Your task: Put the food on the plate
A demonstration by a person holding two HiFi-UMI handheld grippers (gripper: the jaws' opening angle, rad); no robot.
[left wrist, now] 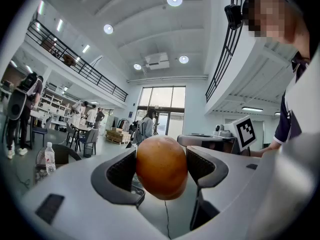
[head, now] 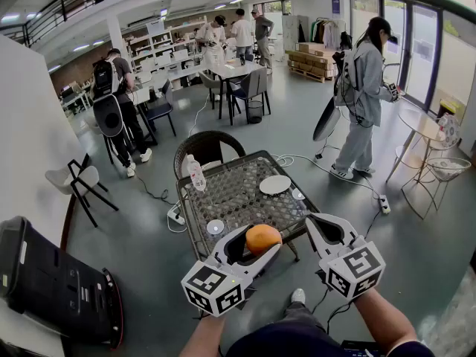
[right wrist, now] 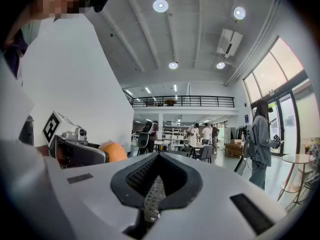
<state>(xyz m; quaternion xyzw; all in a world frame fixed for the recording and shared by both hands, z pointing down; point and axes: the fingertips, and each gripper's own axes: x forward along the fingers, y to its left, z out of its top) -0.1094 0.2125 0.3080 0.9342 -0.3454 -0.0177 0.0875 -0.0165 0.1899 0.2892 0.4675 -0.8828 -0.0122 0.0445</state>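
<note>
One round orange fruit [head: 263,238] shows in the head view, clamped in the left gripper [head: 260,242] over the near edge of the dark glass-topped wicker table [head: 230,199]. The one flat white plate [head: 275,184] lies empty toward the far side, well apart, so pickup looks done while carrying and setting down remain. One clear plastic bottle [head: 195,174] and two small round white discs [head: 215,227] also sit there. The right gripper [head: 318,224] hangs by the table's near right corner.

In the left gripper view, both pads press the fruit's sides.

In the right gripper view, the jaws meet with nothing between them.
</note>
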